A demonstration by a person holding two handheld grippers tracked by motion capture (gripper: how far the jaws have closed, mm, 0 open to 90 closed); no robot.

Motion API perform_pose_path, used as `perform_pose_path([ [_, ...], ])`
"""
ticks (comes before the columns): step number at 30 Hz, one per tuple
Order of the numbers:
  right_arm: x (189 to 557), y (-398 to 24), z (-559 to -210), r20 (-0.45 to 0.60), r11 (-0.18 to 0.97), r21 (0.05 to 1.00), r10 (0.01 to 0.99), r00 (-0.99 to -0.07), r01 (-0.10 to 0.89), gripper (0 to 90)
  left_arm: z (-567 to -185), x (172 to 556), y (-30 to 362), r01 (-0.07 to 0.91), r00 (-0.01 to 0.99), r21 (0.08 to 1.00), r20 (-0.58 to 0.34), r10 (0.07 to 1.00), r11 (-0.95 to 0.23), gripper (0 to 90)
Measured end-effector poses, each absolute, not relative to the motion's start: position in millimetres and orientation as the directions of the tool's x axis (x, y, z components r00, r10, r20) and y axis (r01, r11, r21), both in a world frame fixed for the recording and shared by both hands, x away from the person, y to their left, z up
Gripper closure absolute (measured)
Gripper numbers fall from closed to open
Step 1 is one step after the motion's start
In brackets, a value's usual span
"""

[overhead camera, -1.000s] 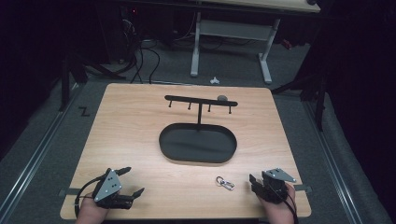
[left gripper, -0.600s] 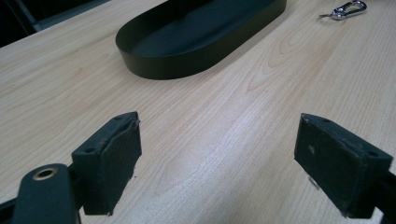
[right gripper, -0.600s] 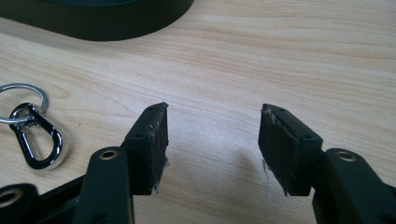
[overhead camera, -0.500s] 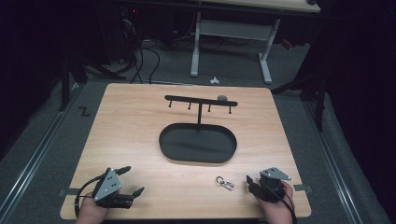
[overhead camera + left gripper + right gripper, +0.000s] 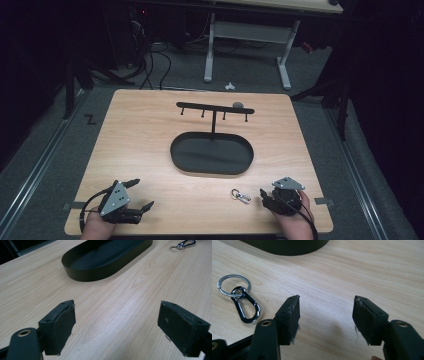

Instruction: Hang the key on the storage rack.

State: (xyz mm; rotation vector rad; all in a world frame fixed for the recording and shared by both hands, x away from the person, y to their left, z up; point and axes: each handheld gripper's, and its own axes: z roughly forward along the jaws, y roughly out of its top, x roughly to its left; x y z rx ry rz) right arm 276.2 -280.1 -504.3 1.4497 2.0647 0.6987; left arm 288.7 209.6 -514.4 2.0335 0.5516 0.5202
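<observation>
- The light wooden desk (image 5: 150,130) carries a black oval metal tray (image 5: 212,154) at its centre, and a thin black post rises from the tray's 12 o'clock rim to a black crossbar rack with small hanging pegs (image 5: 215,108).
- A small silver key ring joined to a black carabiner clip (image 5: 241,196) lies flat on the desk at about 5 o'clock from the tray, apart from its rim.
- The right gripper (image 5: 265,196), held in a hand at the desk's 5 o'clock corner, sits just beside the key ring, which lies at its 9 o'clock in the high view.
- In the right gripper view the right gripper (image 5: 325,315) has its jaws apart with bare wood between them; they have just been opening, and nothing is between the pads.
- In that same view the key ring and clip (image 5: 239,298) rest at 10 o'clock of the left-hand jaw, near it but not touching.
- The left gripper (image 5: 142,195), held in a hand at the desk's 7 o'clock corner, points toward 3 o'clock across the desk.
- In the left gripper view the left gripper (image 5: 116,322) has its jaws spread wide over bare wood, gripping nothing, with the tray (image 5: 100,262) ahead at 12 o'clock and the key ring (image 5: 183,244) at 1 o'clock.
</observation>
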Motion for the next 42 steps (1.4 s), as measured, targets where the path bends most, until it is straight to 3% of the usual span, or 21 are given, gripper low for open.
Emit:
perform_pose_path([
  [18, 292, -281, -492, -0.071, 0.323, 0.517, 0.939, -0.336, 0.792, 24.0, -515, 288, 209, 0.175, 0.812, 0.869, 0.139, 0.566, -0.464, 15.3],
  [42, 315, -275, -479, -0.085, 0.409, 0.301, 0.911, -0.403, 0.861, 26.6, -514, 288, 209, 0.175, 0.814, 0.867, 0.139, 0.564, -0.466, 15.3],
])
